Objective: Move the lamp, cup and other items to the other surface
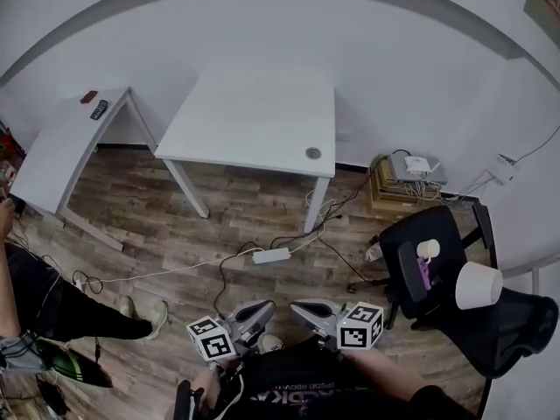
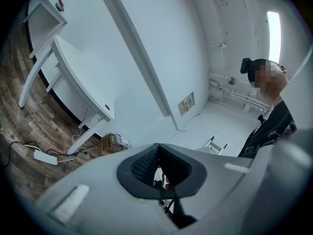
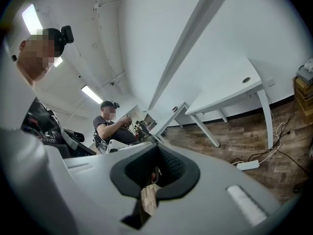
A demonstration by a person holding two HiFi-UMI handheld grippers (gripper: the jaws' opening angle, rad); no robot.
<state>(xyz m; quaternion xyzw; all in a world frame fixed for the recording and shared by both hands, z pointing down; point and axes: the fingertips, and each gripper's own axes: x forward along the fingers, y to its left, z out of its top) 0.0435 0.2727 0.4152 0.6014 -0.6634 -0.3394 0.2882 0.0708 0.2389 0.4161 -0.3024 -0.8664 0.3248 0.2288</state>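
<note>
A lamp with a white shade (image 1: 478, 284) rests on a black office chair (image 1: 437, 234) at the right. A small white cup (image 1: 428, 249) and a purple item (image 1: 423, 275) sit on the same chair. A bare white table (image 1: 254, 121) stands in the middle of the room. A second white table (image 1: 70, 138) at the left carries two small dark items. My left gripper (image 1: 254, 313) (image 2: 159, 173) and right gripper (image 1: 311, 311) (image 3: 155, 173) hang side by side low near my body. Both are shut, hold nothing, and are well away from the chair.
A white power strip (image 1: 271, 255) and loose cables lie on the wood floor in front of the middle table. A stack of boxes with a router (image 1: 411, 178) stands by the wall. A person's legs (image 1: 79, 313) are at the left; another person (image 3: 110, 126) sits farther off.
</note>
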